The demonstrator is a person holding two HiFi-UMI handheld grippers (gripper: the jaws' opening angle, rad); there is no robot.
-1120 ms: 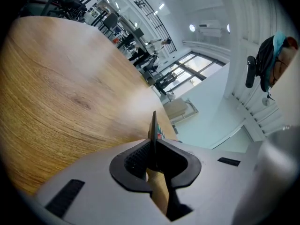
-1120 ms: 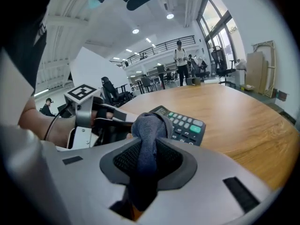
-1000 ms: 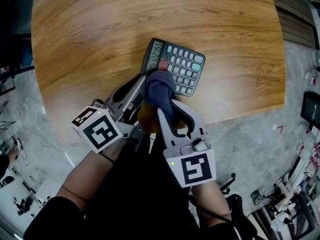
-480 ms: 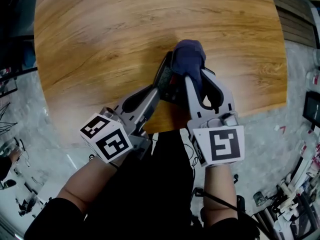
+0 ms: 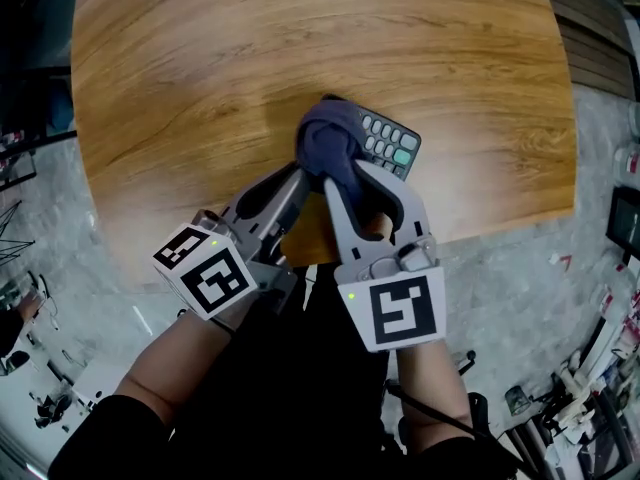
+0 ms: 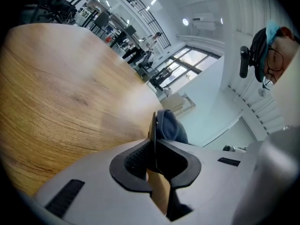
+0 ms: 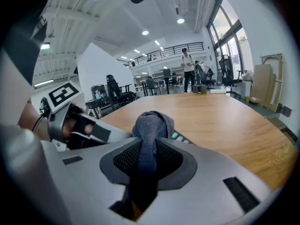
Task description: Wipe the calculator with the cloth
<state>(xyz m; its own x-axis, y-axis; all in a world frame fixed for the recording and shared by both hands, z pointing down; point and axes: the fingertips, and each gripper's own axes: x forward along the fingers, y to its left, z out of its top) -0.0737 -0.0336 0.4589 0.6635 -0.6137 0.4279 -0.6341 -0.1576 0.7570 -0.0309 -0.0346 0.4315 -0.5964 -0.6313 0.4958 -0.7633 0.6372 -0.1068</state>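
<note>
Round wooden table (image 5: 200, 88): honey-brown, darker grain streaks. Bunched fabric cloth (image 5: 330, 143): navy blue. Flat plastic calculator (image 5: 392, 144): black casing, pale grey keys, one mint-green. Left gripper (image 5: 298, 174), right gripper (image 5: 352, 174): grey shells, black pads, black-and-white square markers.

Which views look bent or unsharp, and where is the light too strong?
Head view: the table edge bows from the wide lens, the calculator keys are sharp. Left gripper view: the windows are washed out, the far table looks soft. Right gripper view: dark round corners, the cloth is sharp, ceiling lamps glare slightly.
</note>
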